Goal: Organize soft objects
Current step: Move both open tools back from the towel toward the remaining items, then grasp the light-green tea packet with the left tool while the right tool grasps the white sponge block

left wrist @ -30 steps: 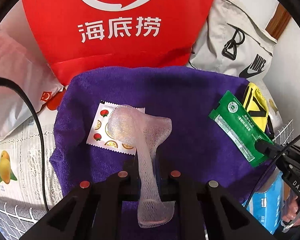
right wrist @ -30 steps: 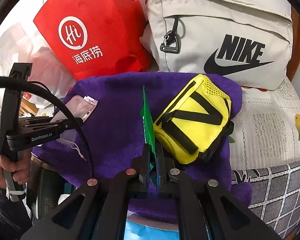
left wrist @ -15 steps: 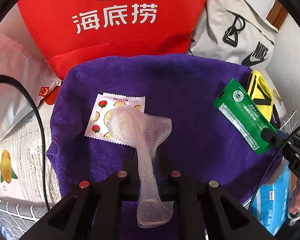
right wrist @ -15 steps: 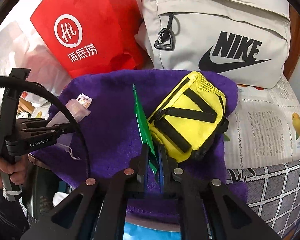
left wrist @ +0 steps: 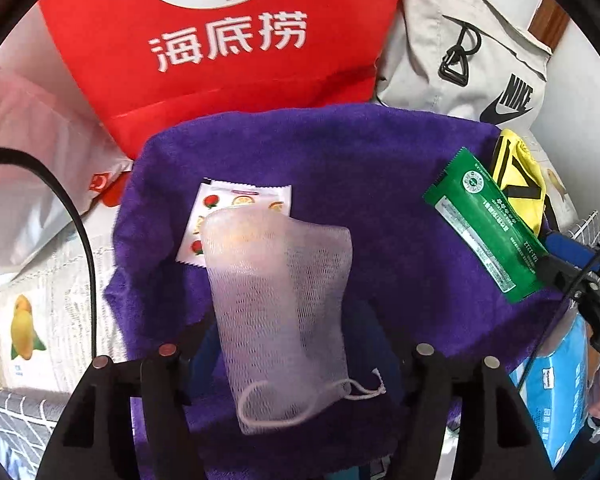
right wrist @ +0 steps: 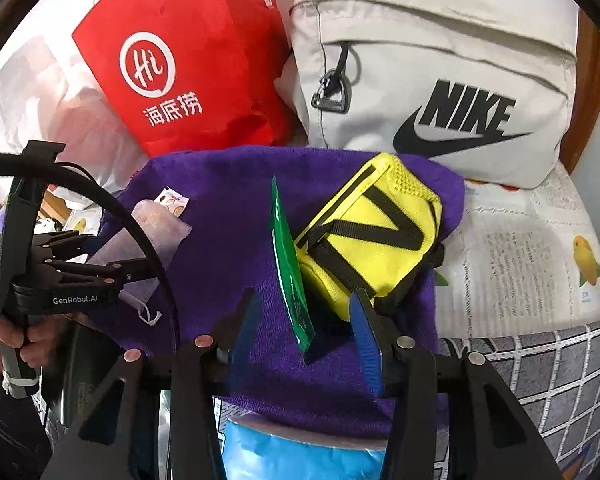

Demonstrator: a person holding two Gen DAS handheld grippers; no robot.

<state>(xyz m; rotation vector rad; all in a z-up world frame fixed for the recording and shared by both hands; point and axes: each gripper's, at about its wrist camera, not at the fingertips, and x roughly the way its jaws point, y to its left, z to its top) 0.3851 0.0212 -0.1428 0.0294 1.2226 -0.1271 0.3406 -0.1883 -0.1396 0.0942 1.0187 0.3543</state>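
Both grippers stand with jaws spread wide, gripping nothing. Between the fingers of the left gripper [left wrist: 292,344] lies a translucent white mesh drawstring pouch [left wrist: 278,312], loose on the deep purple terry towel [left wrist: 380,200]; its cord loop trails toward the camera. The pouch's far end overlaps a small white sachet printed with oranges and tomatoes [left wrist: 236,204] (its print is too small to read).

The right gripper [right wrist: 304,328] has blue-padded fingers [right wrist: 366,336] parted around a flat green foil packet [right wrist: 290,268], which stands on edge between them, touching neither pad as far as can be told. In the left wrist view the packet's face shows a round white emblem and a white label strip with fine print, not legible. Just beside it, leaning against it, sits a yellow fabric pouch with black straps [right wrist: 376,232], also on the towel.

Behind the towel stands a red paper bag [left wrist: 220,40] with a white "Hi" logo and the characters 海底捞, and a beige shoulder bag [right wrist: 440,92] marked NIKE with the swoosh. The left gripper's body, seen from the right wrist, reads "GenRobot.AI". A blue plastic-wrapped pack [left wrist: 560,392] lies below the towel's near edge.
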